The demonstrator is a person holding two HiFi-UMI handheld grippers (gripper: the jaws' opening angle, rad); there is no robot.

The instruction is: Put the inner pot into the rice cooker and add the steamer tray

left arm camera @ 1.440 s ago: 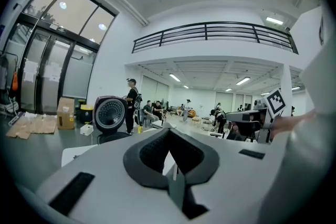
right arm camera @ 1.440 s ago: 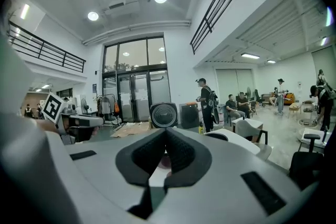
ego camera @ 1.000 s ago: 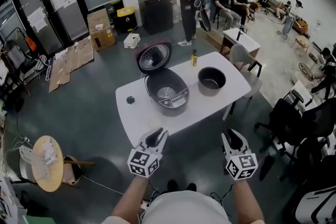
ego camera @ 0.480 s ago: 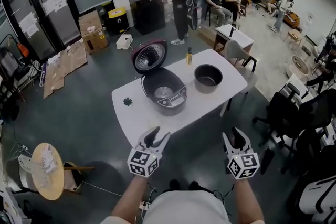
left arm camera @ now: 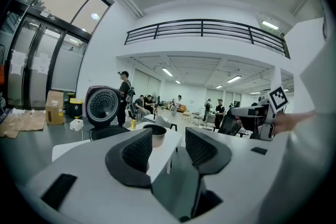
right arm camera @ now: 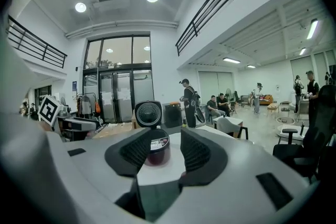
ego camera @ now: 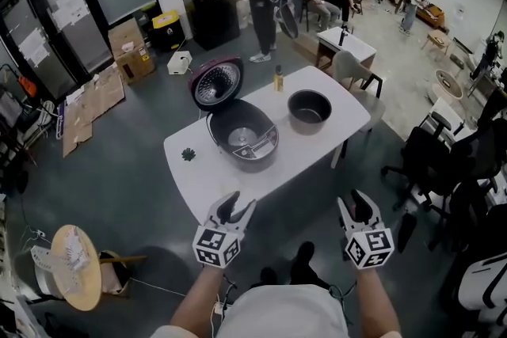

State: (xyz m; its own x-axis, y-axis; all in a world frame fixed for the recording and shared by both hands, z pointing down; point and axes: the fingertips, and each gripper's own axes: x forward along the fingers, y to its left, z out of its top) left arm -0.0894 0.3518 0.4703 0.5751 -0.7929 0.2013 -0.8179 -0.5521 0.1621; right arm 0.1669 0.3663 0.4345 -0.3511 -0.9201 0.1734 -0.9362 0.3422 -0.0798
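Left tongs point(ego camera: 237, 206) and right tongs point(ego camera: 361, 203) hover empty, short of the counter point(ego camera: 202, 182). Both are spread; the left have just been opening, the right just closing slightly. On the counter the pot point(ego camera: 309, 110) stands right of the open cooker point(ego camera: 242, 140), apart from it.
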